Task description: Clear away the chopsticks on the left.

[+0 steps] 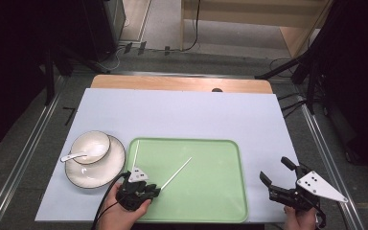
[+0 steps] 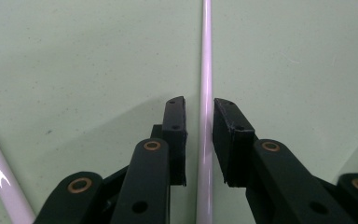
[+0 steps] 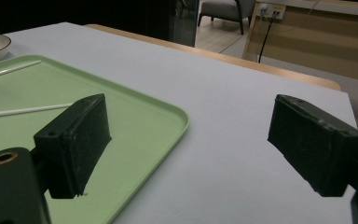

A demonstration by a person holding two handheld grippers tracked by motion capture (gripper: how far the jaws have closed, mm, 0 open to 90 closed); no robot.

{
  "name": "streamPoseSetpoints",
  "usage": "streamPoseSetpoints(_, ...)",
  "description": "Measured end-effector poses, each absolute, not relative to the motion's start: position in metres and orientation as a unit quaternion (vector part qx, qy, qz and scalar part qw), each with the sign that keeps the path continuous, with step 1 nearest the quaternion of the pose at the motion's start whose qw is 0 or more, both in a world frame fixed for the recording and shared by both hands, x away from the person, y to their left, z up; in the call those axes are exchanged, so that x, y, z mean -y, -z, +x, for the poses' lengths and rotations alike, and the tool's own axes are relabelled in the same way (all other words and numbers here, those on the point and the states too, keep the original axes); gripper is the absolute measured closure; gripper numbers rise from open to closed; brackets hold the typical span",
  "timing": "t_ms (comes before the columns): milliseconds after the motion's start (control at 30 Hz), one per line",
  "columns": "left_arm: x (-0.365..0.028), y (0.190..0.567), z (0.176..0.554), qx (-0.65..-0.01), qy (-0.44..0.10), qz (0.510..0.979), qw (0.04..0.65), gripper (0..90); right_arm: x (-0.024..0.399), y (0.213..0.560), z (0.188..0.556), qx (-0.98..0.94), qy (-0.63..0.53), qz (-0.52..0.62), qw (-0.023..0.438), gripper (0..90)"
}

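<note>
A white chopstick (image 2: 206, 84) runs top to bottom thru the centre of the left gripper view, lying flat on the green tray (image 2: 74, 56). The left gripper (image 2: 199, 135) has a jaw on each side of it; thin slivers of tray show between stick and pads, so the pads (image 2: 175, 140) aren't pressing: slightly apart, nothing clamped. No earlier pic to compare.

In the high view this chopstick (image 1: 176, 173) slants across the lower middle of the frame, its near end at the left gripper (image 1: 148, 190), lower left of centre. A 2nd chopstick (image 1: 136, 154) lies along the tray's left edge, also seen at the bottom left corner of the left gripper view (image 2: 2, 177). The tray (image 1: 211, 158) takes up the lower middle of the frame on a pale sheet (image 1: 182, 110) over the table.

Left of the tray: a white plate (image 1: 110, 170) w/ a white bowl (image 1: 92, 145) on it and a white spoon (image 1: 79, 155) resting in the bowl.

The right gripper (image 1: 277, 175) is at lower right, off the tray and over the sheet, jaws wide apart, nothing between them; same in the right gripper view (image 3: 186, 149), tray corner (image 3: 168, 116) to its left.
</note>
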State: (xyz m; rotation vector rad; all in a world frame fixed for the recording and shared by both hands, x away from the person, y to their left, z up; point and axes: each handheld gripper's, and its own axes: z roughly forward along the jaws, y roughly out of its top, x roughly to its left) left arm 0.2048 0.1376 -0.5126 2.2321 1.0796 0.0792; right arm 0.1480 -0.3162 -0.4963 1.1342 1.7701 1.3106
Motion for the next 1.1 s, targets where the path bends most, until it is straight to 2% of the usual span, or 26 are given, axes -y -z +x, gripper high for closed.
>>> streamPoseSetpoints(67,-0.138,0.512,0.206,-0.409,-0.027,0.853,0.322,74.5,0.316,0.496,0.148,-0.675,-0.5,0.434,0.327,12.9)
streamPoseSetpoints(133,-0.137,0.509,0.207,-0.405,-0.042,0.857,0.317,67.2,0.316,0.496,0.148,-0.674,-0.5,0.434,0.327,12.9)
streamPoseSetpoints(200,-0.137,0.508,0.208,-0.403,-0.045,0.854,0.326,66.6,0.316,0.496,0.148,-0.674,-0.5,0.434,0.327,12.9)
streamPoseSetpoints(267,-0.131,0.501,0.213,-0.393,-0.045,0.85,0.348,75.4,0.317,0.496,0.149,-0.672,-0.501,0.436,0.326,12.9)
streamPoseSetpoints(333,-0.122,0.496,0.213,-0.377,-0.057,0.853,0.357,90.0,0.317,0.496,0.15,-0.673,-0.501,0.437,0.325,12.9)
streamPoseSetpoints(567,-0.081,0.505,0.231,-0.343,-0.043,0.872,0.347,90.0,0.316,0.497,0.149,-0.674,-0.502,0.435,0.323,12.9)
streamPoseSetpoints(733,-0.063,0.515,0.244,-0.347,-0.044,0.878,0.327,90.0,0.317,0.497,0.148,-0.675,-0.503,0.434,0.323,12.9)
streamPoseSetpoints(1100,-0.091,0.517,0.26,-0.412,-0.072,0.846,0.33,90.0,0.317,0.499,0.149,-0.675,-0.501,0.436,0.32,12.9)
